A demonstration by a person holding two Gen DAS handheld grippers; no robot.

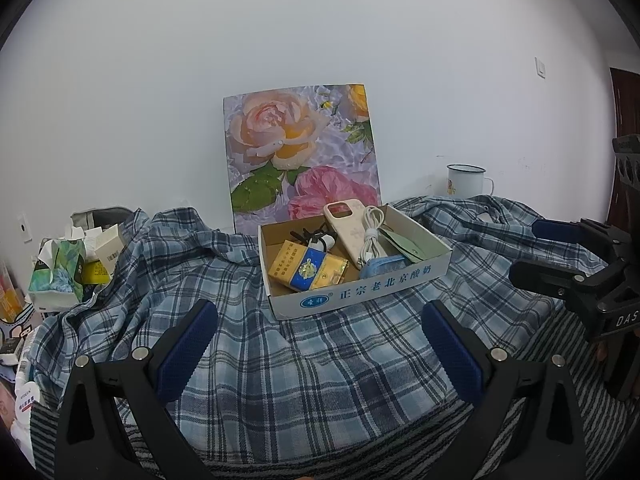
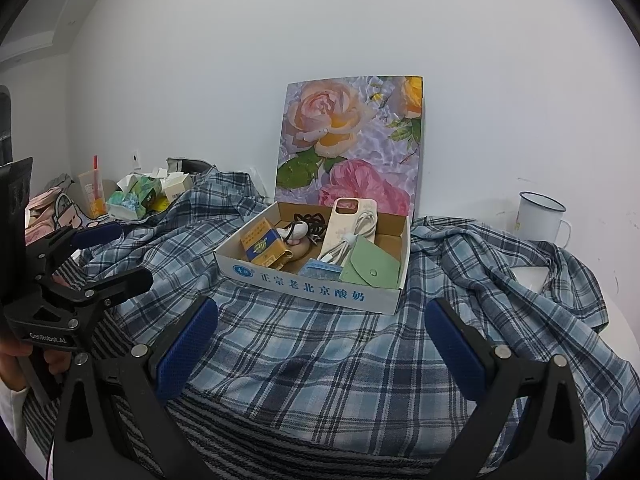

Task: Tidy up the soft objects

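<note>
Both sets of jaws apart, nothing held. Left gripper point(image 1: 320, 344) and right gripper point(image 2: 322, 344) hover side by side just above the near part of the plaid shirt point(image 1: 288, 368), pads not touching cloth as far as I can tell.

Shirt is the soft thing here: spread flat and rumpled over a striped cloth point(image 2: 224, 436), sleeves trailing off to both sides. A shallow cardboard box point(image 1: 360, 300) sits on top of the shirt, mid-cloth, holding a phone point(image 1: 346, 232), a coiled white cable point(image 1: 374, 236), a yellow-blue pack point(image 1: 306, 270), a green pouch point(image 2: 370, 268).

Risks, my read:
- Pull or lift the shirt now and the box rides with it, tips, dumps the phone. Box likely needs to come off first.
- White mug point(image 2: 540, 218) stands just beside the far right sleeve; a dragged sleeve could knock it.
- Pinching one layer only gives a lopsided lift.

Pose: both grippers level, pointing forward at the box; a hand point(image 2: 16, 360) shows at the left one's handle.
</note>
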